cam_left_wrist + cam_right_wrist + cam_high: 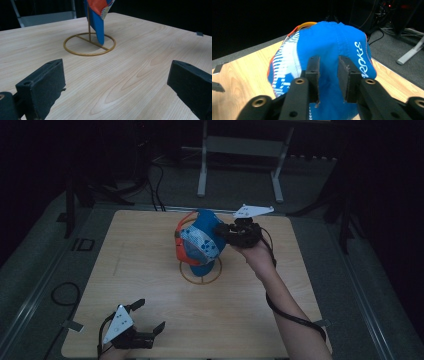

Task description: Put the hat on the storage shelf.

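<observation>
A blue cap (201,245) with an orange and white patterned panel hangs on a gold wire stand (201,276) near the middle of the wooden table (150,270). My right gripper (221,231) is at the cap's right side, level with its crown. In the right gripper view the cap (329,37) sits just beyond the jaws; my right gripper (329,61) is open by a narrow gap, its pads not pressing the fabric. My left gripper (150,315) rests open at the table's near left corner. In the left gripper view it (116,67) faces the stand's ring base (89,45) and the cap's lower edge (98,25).
A white metal frame with two legs (240,150) stands on the floor behind the table. Cables (62,292) lie on the floor at the left. A cable trails from the right gripper along the forearm (290,315). Dark surroundings ring the table.
</observation>
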Demonstrator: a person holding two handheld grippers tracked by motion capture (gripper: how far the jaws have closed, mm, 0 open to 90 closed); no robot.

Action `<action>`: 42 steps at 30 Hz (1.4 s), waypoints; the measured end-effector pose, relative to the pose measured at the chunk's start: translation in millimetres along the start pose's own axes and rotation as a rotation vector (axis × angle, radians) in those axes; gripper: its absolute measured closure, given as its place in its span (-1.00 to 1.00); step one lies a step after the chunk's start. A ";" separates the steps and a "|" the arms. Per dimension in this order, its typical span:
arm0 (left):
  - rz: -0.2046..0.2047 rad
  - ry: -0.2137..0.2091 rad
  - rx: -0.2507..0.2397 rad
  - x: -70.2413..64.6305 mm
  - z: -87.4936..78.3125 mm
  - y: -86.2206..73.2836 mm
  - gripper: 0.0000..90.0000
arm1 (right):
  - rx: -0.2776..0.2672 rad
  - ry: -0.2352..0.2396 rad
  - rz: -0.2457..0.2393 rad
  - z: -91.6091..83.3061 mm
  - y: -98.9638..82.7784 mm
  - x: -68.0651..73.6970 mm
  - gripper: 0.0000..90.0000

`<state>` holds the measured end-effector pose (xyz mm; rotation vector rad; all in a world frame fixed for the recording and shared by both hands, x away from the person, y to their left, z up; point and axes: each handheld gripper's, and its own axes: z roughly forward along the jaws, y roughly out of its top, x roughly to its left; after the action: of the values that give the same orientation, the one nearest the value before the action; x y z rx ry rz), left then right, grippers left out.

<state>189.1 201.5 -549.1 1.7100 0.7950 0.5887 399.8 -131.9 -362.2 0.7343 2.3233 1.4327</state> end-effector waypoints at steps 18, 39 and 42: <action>-0.015 -0.011 0.004 -0.2 2.6 -1.6 -0.96 | 0.006 0.060 -0.029 -19.0 -33.9 3.3 -0.23; -0.029 -0.014 0.015 0.9 3.7 -5.3 -0.96 | 0.004 0.233 -0.051 -18.3 -102.1 17.4 -0.69; -0.029 -0.013 0.017 0.8 3.4 -5.7 -0.96 | 0.015 0.237 -0.063 -17.1 -113.0 21.3 -0.69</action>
<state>190.9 200.9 -555.5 1.7133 0.8163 0.5517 344.3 -173.6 -455.4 0.5139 2.5102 1.5505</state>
